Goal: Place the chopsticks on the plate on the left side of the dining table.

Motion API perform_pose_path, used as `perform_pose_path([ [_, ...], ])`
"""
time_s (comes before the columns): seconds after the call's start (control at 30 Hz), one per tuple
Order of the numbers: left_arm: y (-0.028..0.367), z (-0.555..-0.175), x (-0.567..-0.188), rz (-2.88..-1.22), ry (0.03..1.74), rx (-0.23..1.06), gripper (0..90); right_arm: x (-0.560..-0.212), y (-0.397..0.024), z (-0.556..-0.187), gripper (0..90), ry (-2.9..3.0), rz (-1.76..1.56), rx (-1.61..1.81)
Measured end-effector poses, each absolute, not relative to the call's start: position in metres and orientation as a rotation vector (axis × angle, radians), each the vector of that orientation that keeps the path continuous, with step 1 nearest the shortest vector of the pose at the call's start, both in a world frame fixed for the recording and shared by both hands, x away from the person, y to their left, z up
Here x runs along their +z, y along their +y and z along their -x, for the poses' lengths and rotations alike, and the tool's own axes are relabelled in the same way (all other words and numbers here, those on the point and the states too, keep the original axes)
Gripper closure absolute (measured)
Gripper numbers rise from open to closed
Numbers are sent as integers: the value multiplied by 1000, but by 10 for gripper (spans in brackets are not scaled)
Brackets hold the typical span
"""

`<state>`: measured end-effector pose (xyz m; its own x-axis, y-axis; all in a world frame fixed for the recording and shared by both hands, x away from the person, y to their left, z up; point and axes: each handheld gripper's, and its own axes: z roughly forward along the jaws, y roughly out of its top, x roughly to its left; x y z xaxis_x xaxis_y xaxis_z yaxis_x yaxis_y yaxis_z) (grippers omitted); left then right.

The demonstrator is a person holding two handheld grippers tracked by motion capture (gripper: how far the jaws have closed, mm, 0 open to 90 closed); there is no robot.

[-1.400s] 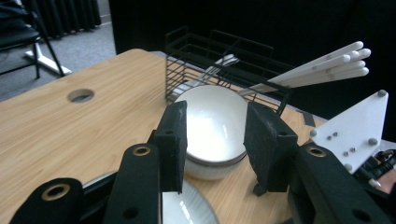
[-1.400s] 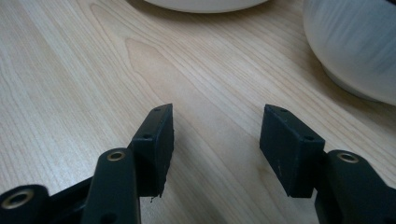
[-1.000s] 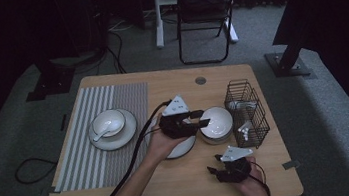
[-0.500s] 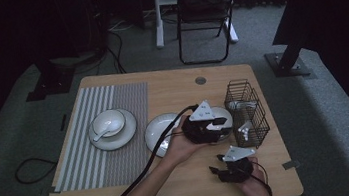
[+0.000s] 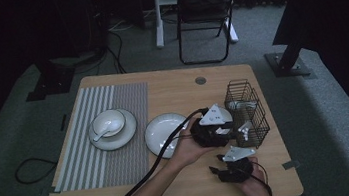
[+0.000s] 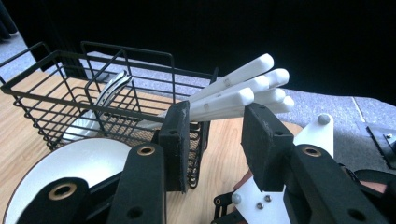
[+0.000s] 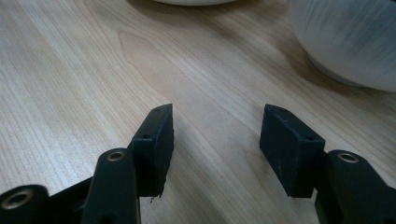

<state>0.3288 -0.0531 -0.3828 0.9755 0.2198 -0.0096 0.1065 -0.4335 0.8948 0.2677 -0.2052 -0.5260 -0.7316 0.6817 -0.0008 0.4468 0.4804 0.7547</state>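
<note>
Left gripper (image 6: pixel 212 135): your jaws, just closing, stand apart with nothing pinched, aimed at the white handles (image 6: pixel 243 88).
Right gripper (image 7: pixel 215 140): your jaws gape, empty, over bare table (image 7: pixel 70 70).
In the way: the wire basket (image 5: pixel 247 114) holding those handles; a white bowl (image 6: pixel 79 168) just beside.
Handles: white, bunched, leaning over the rim.

A: Item, left half of the frame? 
B: Striped placemat (image 5: pixel 112 98), grey and white, flat on the wooden table (image 5: pixel 171 86). On it, a plate (image 5: pixel 127 134) bearing a white bowl (image 5: pixel 112 119) with a spoon (image 5: pixel 99 135) inside.

A: Centre? 
B: One empty white plate (image 5: pixel 159 130), just right of the mat.

A: Top of the frame? 
B: Black folding chair (image 5: pixel 203 19) on grey carpet (image 5: pixel 24 121), beyond the table; a cable grommet (image 5: pixel 200 80) near the far edge.
</note>
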Motion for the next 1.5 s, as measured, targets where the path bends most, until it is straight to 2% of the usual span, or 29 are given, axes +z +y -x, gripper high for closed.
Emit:
perform_pose_path([
  [0.4, -63, -341, -383, -2026, 270, 160, 742, -526, -205, -268, 440, 2428, -960, 1110],
  [0.9, -82, -358, -385, -2014, 325, 195, 753, -526, -205, -268, 440, 2427, -960, 1107],
  [1.2, -82, -363, -385, -1986, 373, 245, 808, -526, -205, -267, 440, 2428, -960, 1105],
  [1.33, -82, -364, -385, -1976, 377, 239, 805, -526, -205, -267, 440, 2427, -960, 1105],
  [1.5, -84, -365, -385, -1958, 377, 230, 719, -526, -205, -268, 440, 2427, -957, 1107],
])
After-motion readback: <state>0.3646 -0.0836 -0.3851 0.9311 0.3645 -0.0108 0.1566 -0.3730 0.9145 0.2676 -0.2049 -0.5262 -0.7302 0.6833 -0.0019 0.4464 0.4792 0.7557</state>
